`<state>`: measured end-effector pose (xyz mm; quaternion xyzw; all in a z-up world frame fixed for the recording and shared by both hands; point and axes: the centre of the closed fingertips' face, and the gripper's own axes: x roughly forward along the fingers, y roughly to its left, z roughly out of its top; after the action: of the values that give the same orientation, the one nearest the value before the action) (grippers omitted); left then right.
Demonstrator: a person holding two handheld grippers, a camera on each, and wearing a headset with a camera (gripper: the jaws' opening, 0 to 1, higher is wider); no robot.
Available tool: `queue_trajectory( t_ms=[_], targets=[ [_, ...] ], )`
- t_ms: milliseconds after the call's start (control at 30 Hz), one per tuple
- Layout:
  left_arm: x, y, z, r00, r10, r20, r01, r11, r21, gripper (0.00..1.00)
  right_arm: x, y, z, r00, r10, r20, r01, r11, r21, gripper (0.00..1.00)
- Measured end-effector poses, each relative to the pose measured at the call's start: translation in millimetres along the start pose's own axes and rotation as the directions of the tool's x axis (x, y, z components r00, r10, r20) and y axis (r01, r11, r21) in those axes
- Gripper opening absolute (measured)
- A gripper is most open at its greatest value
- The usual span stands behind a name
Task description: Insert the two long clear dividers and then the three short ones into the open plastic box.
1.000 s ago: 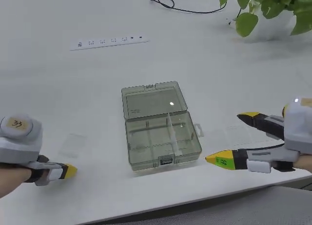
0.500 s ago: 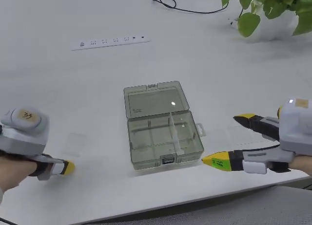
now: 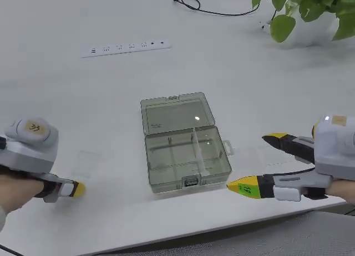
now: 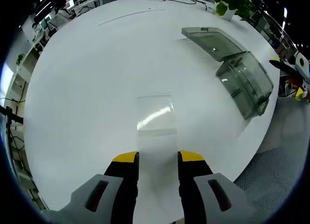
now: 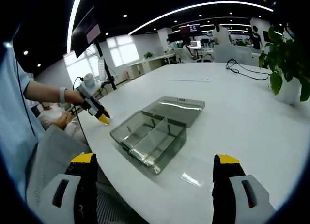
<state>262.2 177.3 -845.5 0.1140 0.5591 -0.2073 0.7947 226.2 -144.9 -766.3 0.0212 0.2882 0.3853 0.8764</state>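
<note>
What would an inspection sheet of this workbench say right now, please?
Surface: white round table, no spills seen.
Job's things: smoky transparent plastic box open, lid laid back, dividers standing inside; one flat clear divider sheet lies left of it, second clear sheet right.
Clutter: white power strip, green potted plant, both far side.
Grippers: left gripper jaws narrowly apart, aimed at the left sheet; right gripper wide open beside the box; both empty.
Cables: black cable near the plant.
Surroundings: open-plan office behind.

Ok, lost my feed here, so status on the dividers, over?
Left tongs open, clear divider just ahead on table. Right tongs wide open beside open box. Nothing in the way.
</note>
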Motion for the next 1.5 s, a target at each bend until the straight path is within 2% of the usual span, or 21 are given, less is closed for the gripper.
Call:
queue_trajectory(
  t_ms=[200,367,667,833,900,1000,1100,1233,1333,1400,1433,1467,1500],
  targets=[
    [0.3,-2.0,1.1,1.0000,-0.006,0.007,0.006,1.000,0.004,0.30,1.8,1.4,-0.5,1.0000,0.006,-0.001,-0.006,1.000,0.005,1.00],
    [-1.8,-4.6,4.8,0.9993,-0.016,0.033,0.016,1.000,-0.002,0.30,3.3,-3.8,-2.9,1.0000,0.005,-0.004,-0.005,1.000,0.016,1.00],
    [-11.5,-12.6,18.5,0.9921,-0.045,0.117,0.049,0.998,-0.030,0.30,5.8,-1.9,-4.5,0.9997,0.014,-0.020,-0.013,1.000,0.025,0.97],
    [-20.0,-19.8,32.1,0.9815,-0.056,0.183,0.062,0.998,-0.028,0.30,9.7,0.0,-3.4,0.9994,0.023,-0.027,-0.022,0.999,0.026,0.96],
    [-22.3,-22.9,35.7,0.9781,-0.065,0.198,0.072,0.997,-0.028,0.30,12.0,1.5,-0.4,0.9994,0.025,-0.024,-0.024,0.999,0.031,0.96],
    [-26.9,-29.1,43.7,0.9703,-0.075,0.230,0.082,0.996,-0.021,0.30,15.4,1.6,5.4,0.9996,0.026,-0.013,-0.025,0.998,0.056,0.93],
    [-33.5,-39.0,55.1,0.9563,-0.097,0.276,0.108,0.994,-0.026,0.30,19.0,3.1,9.7,0.9996,0.026,-0.007,-0.026,0.998,0.065,0.93],
    [-40.9,-51.9,67.4,0.9409,-0.118,0.317,0.129,0.991,-0.015,0.30,24.1,8.1,15.4,0.9994,0.033,-0.007,-0.032,0.996,0.080,0.92],
    [-46.8,-65.2,79.1,0.9239,-0.141,0.356,0.153,0.988,-0.006,0.30,28.0,11.7,22.0,0.9993,0.038,0.005,-0.038,0.994,0.103,0.91],
    [-49.4,-73.6,85.4,0.9143,-0.153,0.375,0.164,0.986,0.001,0.30,30.6,13.6,25.8,0.9992,0.038,0.008,-0.039,0.992,0.118,0.90],
    [-49.8,-75.6,86.5,0.9124,-0.156,0.378,0.168,0.986,0.003,0.30,31.8,14.3,27.1,0.9992,0.039,0.008,-0.040,0.991,0.130,0.90],
    [-51.1,-81.7,90.3,0.9050,-0.167,0.391,0.179,0.984,0.007,0.30,31.6,12.0,26.1,0.9992,0.039,0.003,-0.039,0.988,0.152,0.90],
    [-51.4,-85.1,92.1,0.9023,-0.172,0.395,0.183,0.983,0.010,0.30,32.3,10.7,26.2,0.9990,0.045,0.001,-0.044,0.984,0.170,0.90]
  ],
)
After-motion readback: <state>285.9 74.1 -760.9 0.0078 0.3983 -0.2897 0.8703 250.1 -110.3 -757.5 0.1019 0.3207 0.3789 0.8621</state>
